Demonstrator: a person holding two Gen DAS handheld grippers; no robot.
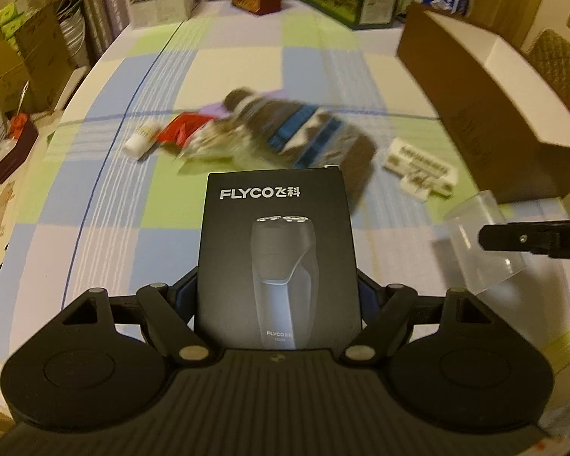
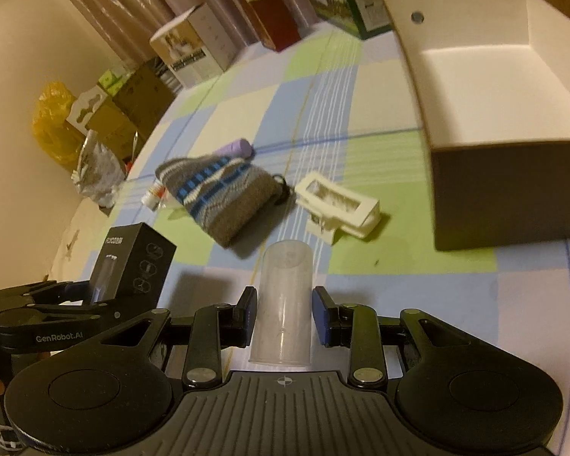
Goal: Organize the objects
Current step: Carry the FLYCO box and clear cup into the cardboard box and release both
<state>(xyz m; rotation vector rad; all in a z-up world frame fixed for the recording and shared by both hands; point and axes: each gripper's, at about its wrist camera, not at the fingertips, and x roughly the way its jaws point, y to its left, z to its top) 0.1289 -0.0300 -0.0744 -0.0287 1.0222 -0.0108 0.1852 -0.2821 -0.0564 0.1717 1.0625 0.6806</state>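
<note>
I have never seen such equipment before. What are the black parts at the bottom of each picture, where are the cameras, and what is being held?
The black parts are two hand-held grippers; each carries a camera that looks forward along its fingers. The left gripper holds a black Flyco shaver box. The right gripper holds a clear plastic cup. On the checked cloth lie a knitted pouch, a white plastic frame and a small white tube. An open box, brown outside and white inside, stands to the right.
</note>
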